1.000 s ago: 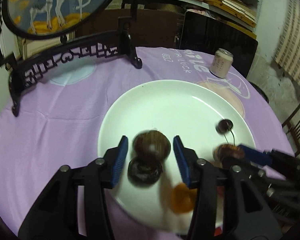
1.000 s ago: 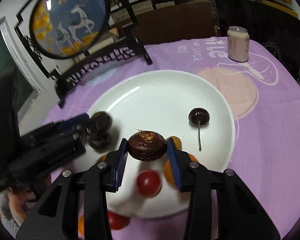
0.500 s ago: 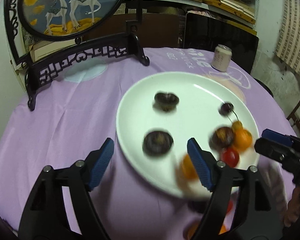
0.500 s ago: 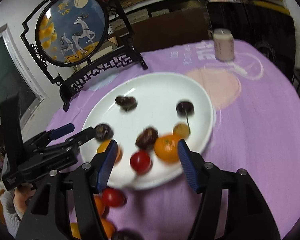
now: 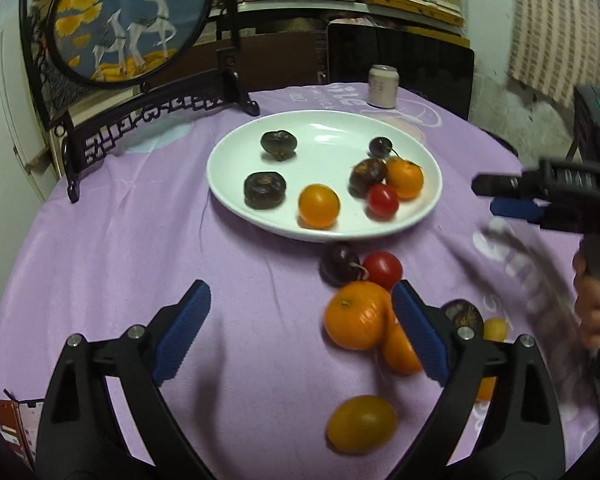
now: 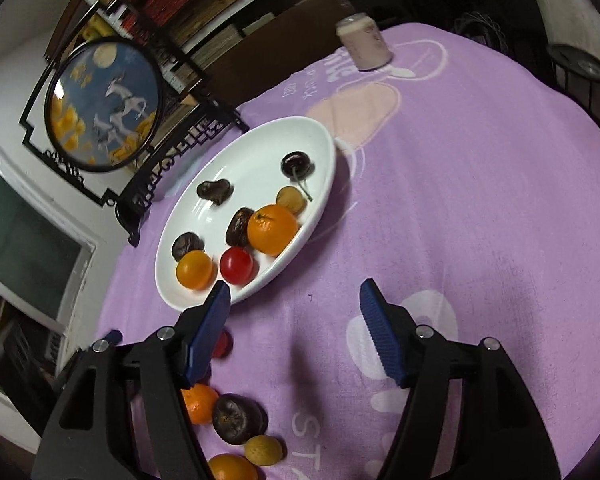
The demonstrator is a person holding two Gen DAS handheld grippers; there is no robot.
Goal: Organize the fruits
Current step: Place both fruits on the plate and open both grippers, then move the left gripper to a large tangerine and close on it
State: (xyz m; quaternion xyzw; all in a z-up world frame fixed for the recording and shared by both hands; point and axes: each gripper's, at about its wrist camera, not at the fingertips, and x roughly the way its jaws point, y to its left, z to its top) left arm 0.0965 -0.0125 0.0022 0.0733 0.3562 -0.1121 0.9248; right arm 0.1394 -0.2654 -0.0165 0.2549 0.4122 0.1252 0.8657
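Left wrist view: the white plate [image 5: 428, 208] sits on the purple-clothed desk [image 5: 120, 264] and carries seven fruits: three dark brown water chestnuts, one dark cherry [image 5: 380, 146], one mandarin [image 5: 405, 178], one orange-yellow tomato [image 5: 319, 205] and one red tomato [image 5: 383, 201]. On the cloth in front of the plate lie a second cherry [image 5: 339, 263], a second red tomato [image 5: 382, 269], two mandarins, a yellow oval fruit [image 5: 361, 423] and a dark chestnut with a small yellow fruit beside it. The left gripper [image 5: 300, 328] has its jaws wide apart and opening, clamped on nothing; the nearer mandarin [image 5: 356, 315] lies just inside the right-hand jaw, not pressed. One drink can [image 5: 383, 86] stands beyond the plate, beside one round deer screen [image 5: 128, 20].

Right wrist view: the same plate [image 6: 324, 152] shows seven fruits. The right gripper [image 6: 294, 332] also has its jaws apart and opening, with only bare cloth between them. The plate's near rim lies just past the left-hand jaw. Loose fruits lie at lower left: a mandarin [image 6: 198, 402], a chestnut [image 6: 236, 418], a yellow fruit [image 6: 263, 450], another mandarin at the edge, and a red one largely hidden behind the jaw.
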